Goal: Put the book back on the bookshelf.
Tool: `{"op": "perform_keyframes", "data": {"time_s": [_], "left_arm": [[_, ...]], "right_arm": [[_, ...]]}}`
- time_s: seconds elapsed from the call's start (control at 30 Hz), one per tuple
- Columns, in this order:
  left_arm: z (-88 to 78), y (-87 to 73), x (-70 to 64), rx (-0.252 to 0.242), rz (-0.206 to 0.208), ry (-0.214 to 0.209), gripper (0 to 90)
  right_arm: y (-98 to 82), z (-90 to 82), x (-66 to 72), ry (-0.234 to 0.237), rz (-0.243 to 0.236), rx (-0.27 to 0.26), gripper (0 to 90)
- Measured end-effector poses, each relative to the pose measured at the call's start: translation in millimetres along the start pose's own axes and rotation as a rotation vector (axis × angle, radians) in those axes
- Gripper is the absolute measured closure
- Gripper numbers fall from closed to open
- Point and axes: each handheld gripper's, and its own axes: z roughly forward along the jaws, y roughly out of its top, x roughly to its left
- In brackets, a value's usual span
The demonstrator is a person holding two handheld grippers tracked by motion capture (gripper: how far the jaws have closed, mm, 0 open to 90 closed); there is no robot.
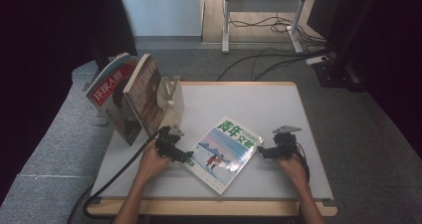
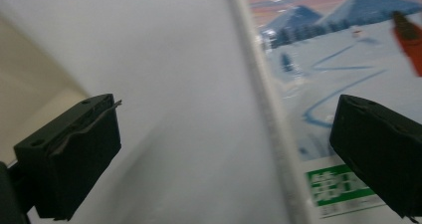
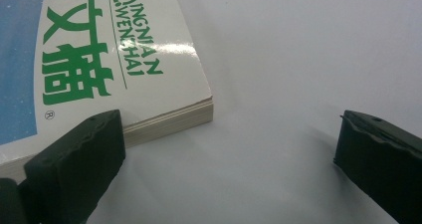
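Magazine [image 1: 226, 153] with a snowy cover and green characters is lying flat on the table [image 1: 278, 104], in the lower middle of the high view, turned at an angle. The left tool [image 1: 188, 157] is reaching its lower left corner, and the right tool [image 1: 261, 151] is coming to its right corner. In the left tool's own view the jaws are standing wide apart, one over the bare table and one over the cover [image 2: 318, 84], gripping nothing. In the right tool's view the jaws are also released, with the thick corner of the magazine [image 3: 149, 74] near one jaw.

I am judging that the work is at an early stage for this magazine: it is not yet lifted, and both tools are only approaching its edges. Standing it with the others seems to be left.

Counting: one magazine is lying flat, two books [image 1: 130, 95] are leaning upright in the upper left of the frame against one pale stand [image 1: 171, 97], and two tools are working.
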Motion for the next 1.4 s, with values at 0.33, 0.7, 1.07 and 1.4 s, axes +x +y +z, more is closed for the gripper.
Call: {"op": "perform_keyframes", "data": {"time_s": [0.33,0.7,1.07,1.4], "left_arm": [[5.4,-15.8,16.7,0.037,-0.038,0.053,0.0],[3.9,-19.1,9.4,0.011,-0.037,0.07,4.8],[0.6,-25.8,-5.2,0.008,-0.035,0.006,5.9],[0.3,-28.8,-29.0,-0.01,0.02,-0.042,5.7]], "right_arm": [[-3.4,-6.4,8.4,-0.045,-0.056,0.018,0.0],[-7.0,-5.5,15.0,-0.042,-0.07,0.023,0.0],[0.8,1.3,9.4,-0.075,-0.06,0.024,0.0],[1.7,-3.6,11.2,-0.071,-0.081,0.031,0.0]]}}
